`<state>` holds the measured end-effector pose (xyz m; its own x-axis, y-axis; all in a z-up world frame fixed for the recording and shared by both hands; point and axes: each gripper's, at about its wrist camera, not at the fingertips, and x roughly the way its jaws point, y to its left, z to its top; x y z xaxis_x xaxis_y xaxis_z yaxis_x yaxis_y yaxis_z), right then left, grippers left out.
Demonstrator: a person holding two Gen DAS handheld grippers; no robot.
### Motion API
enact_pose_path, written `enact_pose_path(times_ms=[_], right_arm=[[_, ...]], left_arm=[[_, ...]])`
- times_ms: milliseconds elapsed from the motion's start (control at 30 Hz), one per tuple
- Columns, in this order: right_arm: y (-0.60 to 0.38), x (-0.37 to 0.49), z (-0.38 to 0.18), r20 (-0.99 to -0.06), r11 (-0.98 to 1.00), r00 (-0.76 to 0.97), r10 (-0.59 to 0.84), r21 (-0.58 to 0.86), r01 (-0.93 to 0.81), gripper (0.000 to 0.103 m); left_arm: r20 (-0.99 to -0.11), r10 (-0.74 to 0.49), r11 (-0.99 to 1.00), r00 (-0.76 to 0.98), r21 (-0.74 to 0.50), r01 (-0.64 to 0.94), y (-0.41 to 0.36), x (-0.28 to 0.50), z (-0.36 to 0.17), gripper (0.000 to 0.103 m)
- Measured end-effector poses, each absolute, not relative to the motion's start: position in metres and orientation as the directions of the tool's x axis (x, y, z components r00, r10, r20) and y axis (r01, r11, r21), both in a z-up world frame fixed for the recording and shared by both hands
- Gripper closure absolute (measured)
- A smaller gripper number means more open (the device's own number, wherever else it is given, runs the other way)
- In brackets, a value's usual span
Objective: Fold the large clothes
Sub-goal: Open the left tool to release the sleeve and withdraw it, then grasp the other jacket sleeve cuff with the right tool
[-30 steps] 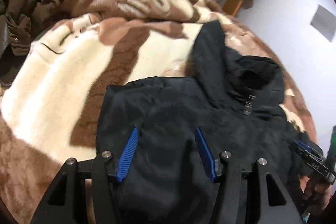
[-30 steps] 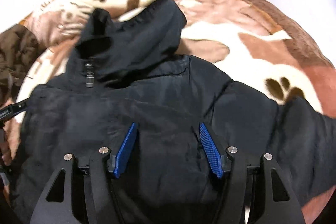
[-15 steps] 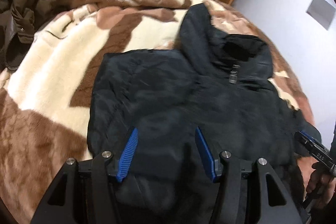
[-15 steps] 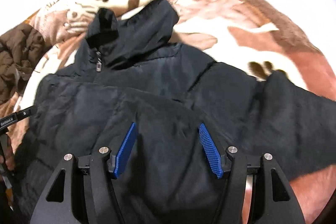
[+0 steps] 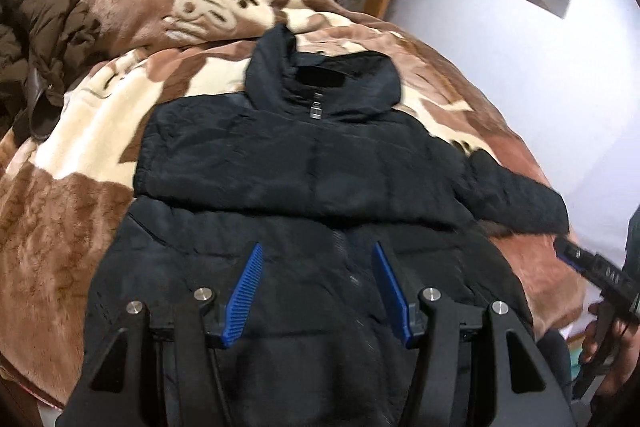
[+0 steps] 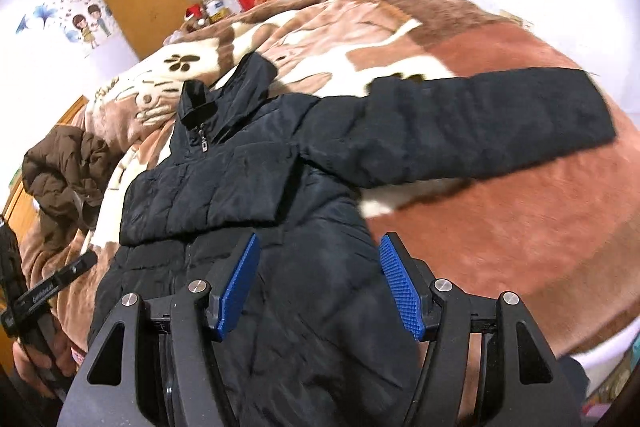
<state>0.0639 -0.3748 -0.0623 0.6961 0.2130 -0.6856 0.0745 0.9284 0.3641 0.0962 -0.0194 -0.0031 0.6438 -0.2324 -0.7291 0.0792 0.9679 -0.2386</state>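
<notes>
Brown crumpled coat (image 5: 38, 39) heaped far left of the left claw (image 5: 318, 279). Black quilted puffer jacket (image 5: 304, 187) spread on brown-and-cream fleece blanket (image 5: 72, 211), under both claws. Left claw and right claw (image 6: 320, 281) gape wide, gripping nothing; one sleeve (image 6: 472, 131) outstretched beyond the right claw.

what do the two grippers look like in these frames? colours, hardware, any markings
Both match: the left gripper and right gripper have matte black angular bodies with triangular cut-outs, silver round bolt heads and ribbed bright blue pads on the jaws. Seen from the side in the other camera, each body carries small white lettering, too blurred to read. No cables or sleeves are clearly visible.
</notes>
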Motion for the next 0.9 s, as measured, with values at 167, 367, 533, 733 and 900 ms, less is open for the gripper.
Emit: enact_pose_path(times_ms=[167,367,533,733,900], right_arm=[[-0.403,0.053,-0.067,-0.690,0.910,0.697,0.196,0.393,0.134,0.040],[-0.446,0.060,-0.087,-0.700,0.868,0.693,0.171,0.439,0.230,0.040],[-0.492,0.081,-0.118,-0.734,0.832,0.668,0.118,0.440,0.337,0.040],[-0.555,0.110,-0.156,-0.745,0.741,0.662,0.086,0.492,0.457,0.040],[-0.588,0.132,-0.178,-0.718,0.674,0.690,0.089,0.554,0.488,0.040]], left_arm=[[-0.727,-0.245,0.969,0.641,-0.214,0.128,-0.044,0.087,0.006,0.045],[-0.720,-0.220,0.975,0.658,-0.187,0.121,-0.053,0.102,0.015,0.045],[-0.727,-0.199,0.979,0.658,-0.184,0.092,-0.048,0.127,0.012,0.045],[-0.744,-0.175,0.981,0.644,-0.184,0.055,-0.044,0.154,-0.001,0.045],[-0.773,-0.153,0.984,0.616,-0.176,0.024,-0.041,0.168,-0.019,0.045]])
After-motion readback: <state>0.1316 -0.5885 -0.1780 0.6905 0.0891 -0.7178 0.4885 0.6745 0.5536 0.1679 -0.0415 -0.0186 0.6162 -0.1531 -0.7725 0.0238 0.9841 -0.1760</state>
